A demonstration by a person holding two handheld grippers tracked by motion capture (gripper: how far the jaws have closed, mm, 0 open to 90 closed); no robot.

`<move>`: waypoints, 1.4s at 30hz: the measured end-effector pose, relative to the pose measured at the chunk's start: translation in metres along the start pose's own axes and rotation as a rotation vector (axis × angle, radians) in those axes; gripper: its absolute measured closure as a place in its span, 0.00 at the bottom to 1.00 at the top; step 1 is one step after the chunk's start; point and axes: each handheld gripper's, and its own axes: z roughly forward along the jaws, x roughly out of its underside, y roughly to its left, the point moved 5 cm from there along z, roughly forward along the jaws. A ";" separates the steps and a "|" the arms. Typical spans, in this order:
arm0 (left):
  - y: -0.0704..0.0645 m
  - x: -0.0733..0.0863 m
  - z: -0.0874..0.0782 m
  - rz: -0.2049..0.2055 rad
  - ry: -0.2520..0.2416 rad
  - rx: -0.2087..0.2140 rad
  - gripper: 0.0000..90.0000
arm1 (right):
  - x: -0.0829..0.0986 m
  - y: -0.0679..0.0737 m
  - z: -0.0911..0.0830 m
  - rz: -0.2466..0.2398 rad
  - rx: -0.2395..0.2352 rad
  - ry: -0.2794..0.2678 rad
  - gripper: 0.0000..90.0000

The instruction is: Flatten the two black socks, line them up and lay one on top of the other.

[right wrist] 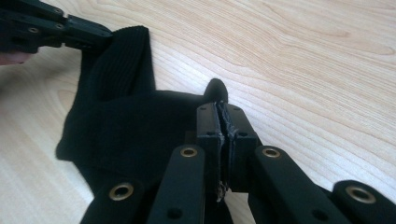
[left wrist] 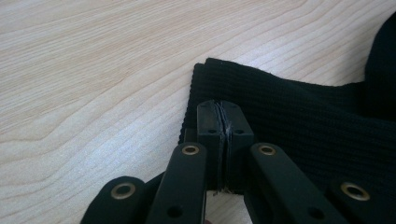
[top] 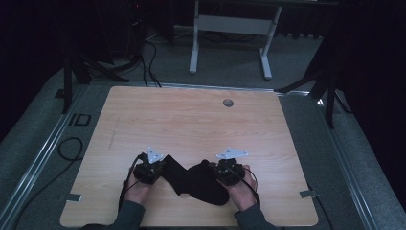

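A black knitted sock (top: 196,182) lies bunched on the wooden table (top: 191,120), near the front edge, between the person's hands. In the left gripper view its ribbed cuff (left wrist: 303,112) lies flat, and my left gripper (left wrist: 225,109) is shut on the cuff's corner. The high view has that left gripper (top: 164,166) at the sock's left end. My right gripper (right wrist: 224,112) is shut on a raised fold at the other end of the sock (right wrist: 126,130). From above, the right gripper (top: 215,168) sits at the sock's right side. The left gripper (right wrist: 100,33) also holds the cuff in the right gripper view.
A small grey round insert (top: 228,102) sits near the table's far edge. Grey tape tabs (top: 71,197) (top: 309,193) mark the front corners. Beyond the table stand a white desk frame (top: 230,28) and dark stand legs; cables (top: 72,148) run on the floor at left.
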 end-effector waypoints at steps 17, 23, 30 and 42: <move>-0.001 0.000 0.000 -0.007 -0.001 -0.004 0.99 | 0.024 0.010 -0.032 0.009 0.001 -0.020 0.96; 0.000 0.000 0.000 -0.004 0.002 -0.004 0.99 | 0.041 0.010 -0.035 0.027 0.008 0.000 0.96; 0.000 0.000 0.000 -0.005 0.002 -0.002 0.98 | 0.055 0.007 -0.041 0.038 0.032 0.007 0.96; -0.001 0.000 0.000 -0.004 0.002 -0.002 0.98 | 0.079 0.004 -0.029 0.036 0.049 0.073 0.96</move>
